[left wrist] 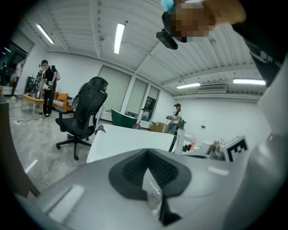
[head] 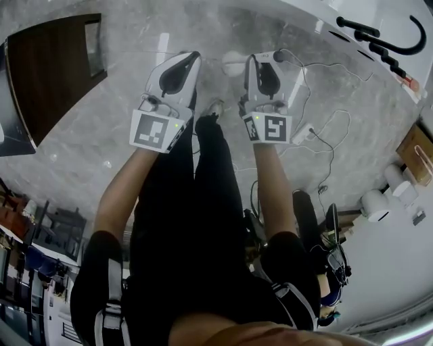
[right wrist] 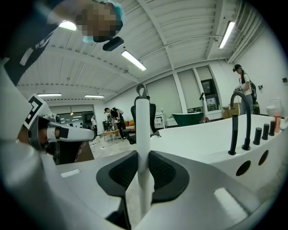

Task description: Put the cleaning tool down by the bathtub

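Note:
The cleaning tool [right wrist: 143, 134] is a white rod with a loop at its top. It stands upright between the jaws of my right gripper [right wrist: 143, 173], which is shut on it. In the head view the right gripper [head: 262, 62] is held out over the marble floor, and a white rounded end [head: 233, 64] shows just left of its tip. The white bathtub [right wrist: 211, 139] with a black faucet [right wrist: 238, 121] lies close on the right, and at the top right of the head view [head: 379, 13]. My left gripper [head: 179, 67] hovers alongside with its jaws together [left wrist: 148, 173] and nothing in them.
A dark wooden cabinet [head: 54, 67] stands at the far left. White cables and a power strip [head: 304, 132] lie on the floor by the right gripper. A black office chair [left wrist: 85, 117], a green tub [left wrist: 123, 119] and several people are in the background.

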Demonstrator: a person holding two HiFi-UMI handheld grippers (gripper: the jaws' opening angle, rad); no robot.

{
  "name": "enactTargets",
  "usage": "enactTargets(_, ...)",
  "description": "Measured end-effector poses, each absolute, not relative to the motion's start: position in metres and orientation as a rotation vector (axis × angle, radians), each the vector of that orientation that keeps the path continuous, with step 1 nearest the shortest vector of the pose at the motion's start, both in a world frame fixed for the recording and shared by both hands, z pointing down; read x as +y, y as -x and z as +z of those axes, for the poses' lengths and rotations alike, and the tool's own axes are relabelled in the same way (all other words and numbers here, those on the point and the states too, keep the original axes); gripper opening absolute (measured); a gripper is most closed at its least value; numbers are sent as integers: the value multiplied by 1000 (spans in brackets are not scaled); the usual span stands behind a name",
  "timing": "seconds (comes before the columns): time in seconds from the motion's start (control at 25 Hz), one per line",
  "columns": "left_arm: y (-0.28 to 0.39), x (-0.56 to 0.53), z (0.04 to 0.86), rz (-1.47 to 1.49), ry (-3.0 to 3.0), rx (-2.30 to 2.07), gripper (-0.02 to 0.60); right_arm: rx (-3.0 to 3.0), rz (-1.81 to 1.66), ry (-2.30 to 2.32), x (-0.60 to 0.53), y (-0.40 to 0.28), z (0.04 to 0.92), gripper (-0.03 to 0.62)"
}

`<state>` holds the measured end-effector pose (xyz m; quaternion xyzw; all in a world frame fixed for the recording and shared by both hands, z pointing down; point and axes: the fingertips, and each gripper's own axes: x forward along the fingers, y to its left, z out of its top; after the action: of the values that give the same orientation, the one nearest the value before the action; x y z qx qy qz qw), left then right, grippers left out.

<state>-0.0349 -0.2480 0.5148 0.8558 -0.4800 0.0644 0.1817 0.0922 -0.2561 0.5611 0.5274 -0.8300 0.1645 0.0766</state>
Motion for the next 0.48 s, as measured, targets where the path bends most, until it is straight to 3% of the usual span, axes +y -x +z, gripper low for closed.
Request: enactTargets(0.48,26,-246,577,133,-2437,-1363,8,-2449,506,-1620,-257,-98,675,81)
